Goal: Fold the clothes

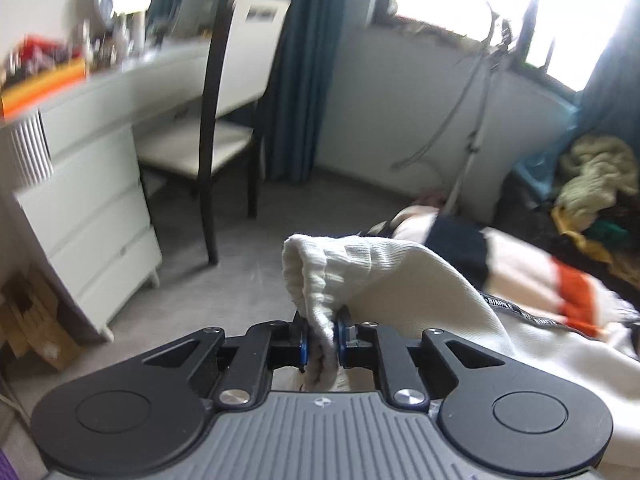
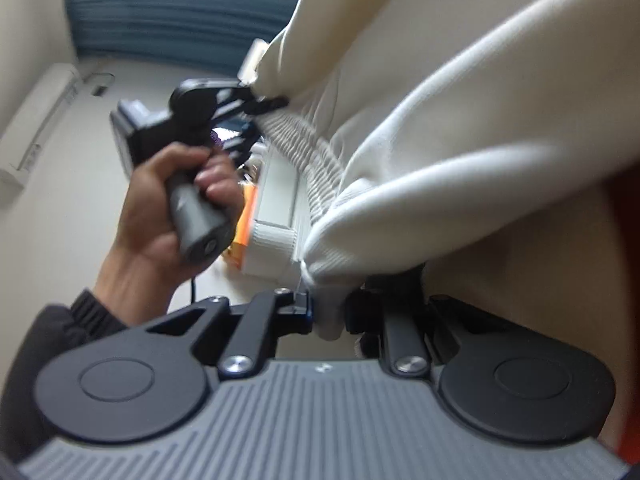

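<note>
Your left gripper (image 1: 322,340) is clamped tight on the ribbed hem of the cream garment (image 1: 384,280), cloth bunched between the blue-edged pads, no gap either side. Left view shows the garment trailing off to the right over a striped cloth (image 1: 560,280) with navy and orange bands, plus room context: a white dresser (image 1: 92,200), a dark-framed chair (image 1: 208,120), teal curtains (image 1: 296,80), and a clothes heap (image 1: 592,184) at far right. None of that shows in the right view. Your right gripper (image 2: 329,312) is likewise closed on a fold of the same garment (image 2: 460,120), fabric pinched between the pads and rising up and to the right, filling that side of the frame. Right view adds what the left cannot: your left hand (image 2: 160,208) wrapped around the grey handle, dark sleeve (image 2: 68,320) at the wrist, and the left gripper from outside, its fingers (image 2: 264,104) biting the ribbed edge (blurred, but contact is clear). The garment hangs stretched between both grippers, ribbed band running between the two grips.
</note>
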`<move>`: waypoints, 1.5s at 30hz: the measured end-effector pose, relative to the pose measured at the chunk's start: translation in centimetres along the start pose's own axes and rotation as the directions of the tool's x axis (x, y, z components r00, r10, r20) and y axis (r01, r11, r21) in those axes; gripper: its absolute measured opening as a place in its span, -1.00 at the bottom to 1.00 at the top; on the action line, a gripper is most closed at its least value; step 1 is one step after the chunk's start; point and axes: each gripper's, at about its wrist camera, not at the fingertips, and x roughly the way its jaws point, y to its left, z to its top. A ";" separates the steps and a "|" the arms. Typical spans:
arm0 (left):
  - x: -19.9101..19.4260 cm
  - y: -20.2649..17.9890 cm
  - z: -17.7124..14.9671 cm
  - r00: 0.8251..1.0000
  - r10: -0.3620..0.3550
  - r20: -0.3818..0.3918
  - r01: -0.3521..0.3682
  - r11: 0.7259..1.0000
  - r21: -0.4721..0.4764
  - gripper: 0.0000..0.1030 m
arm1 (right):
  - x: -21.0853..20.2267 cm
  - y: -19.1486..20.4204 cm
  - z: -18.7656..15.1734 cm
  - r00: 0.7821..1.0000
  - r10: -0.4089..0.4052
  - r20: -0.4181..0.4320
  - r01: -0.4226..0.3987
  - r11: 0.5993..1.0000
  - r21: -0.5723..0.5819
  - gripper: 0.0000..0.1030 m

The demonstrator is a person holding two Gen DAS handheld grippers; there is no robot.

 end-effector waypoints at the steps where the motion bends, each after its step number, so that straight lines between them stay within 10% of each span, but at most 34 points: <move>1: 1.4 -0.1 -0.2 1.000 -0.001 -0.008 0.002 1.000 0.004 -0.73 | 1.0 -0.5 0.1 1.000 -0.010 -0.019 0.010 1.000 0.006 -0.66; 8: 3.3 -1.0 -1.6 1.000 -0.016 -0.001 0.016 0.997 0.071 -0.53 | 2.8 0.8 0.7 0.988 -0.059 -0.141 0.051 0.997 -0.056 -0.59; 11: 1.7 -1.2 -2.4 1.000 0.004 -0.007 -0.003 0.996 0.092 0.06 | 1.6 2.5 0.8 0.980 -0.094 -0.177 0.076 0.992 -0.105 -0.20; 14: -2.1 -1.9 -4.0 1.000 -0.017 0.012 0.016 0.993 0.118 0.50 | -0.6 4.0 -0.2 0.980 -0.108 -0.165 0.084 0.986 -0.143 0.65; 18: -8.4 -3.3 -6.6 0.996 -0.070 0.054 0.061 0.986 0.158 0.68 | -5.1 7.5 -2.1 0.980 -0.126 -0.152 0.080 0.958 -0.274 0.69; 27: -23.3 -7.0 -14.1 0.962 -0.216 0.168 0.169 0.953 0.253 0.81 | -20.4 14.7 -6.4 0.956 -0.233 0.179 0.293 0.727 -0.621 0.68; 34: -33.7 -10.8 -22.7 0.911 -0.325 0.253 0.224 0.907 0.358 0.83 | -31.2 16.3 -6.6 0.831 -0.186 0.524 0.533 0.534 -0.657 0.67; 39: -38.8 -14.2 -30.3 0.856 -0.433 0.283 0.285 0.852 0.440 0.88 | -35.0 13.3 -4.7 0.745 -0.197 0.637 0.638 0.488 -0.595 0.67; 45: -39.8 -16.8 -36.2 0.819 -0.460 0.343 0.312 0.859 0.406 0.89 | -37.8 8.1 -2.6 0.646 -0.219 0.731 0.723 0.485 -0.493 0.67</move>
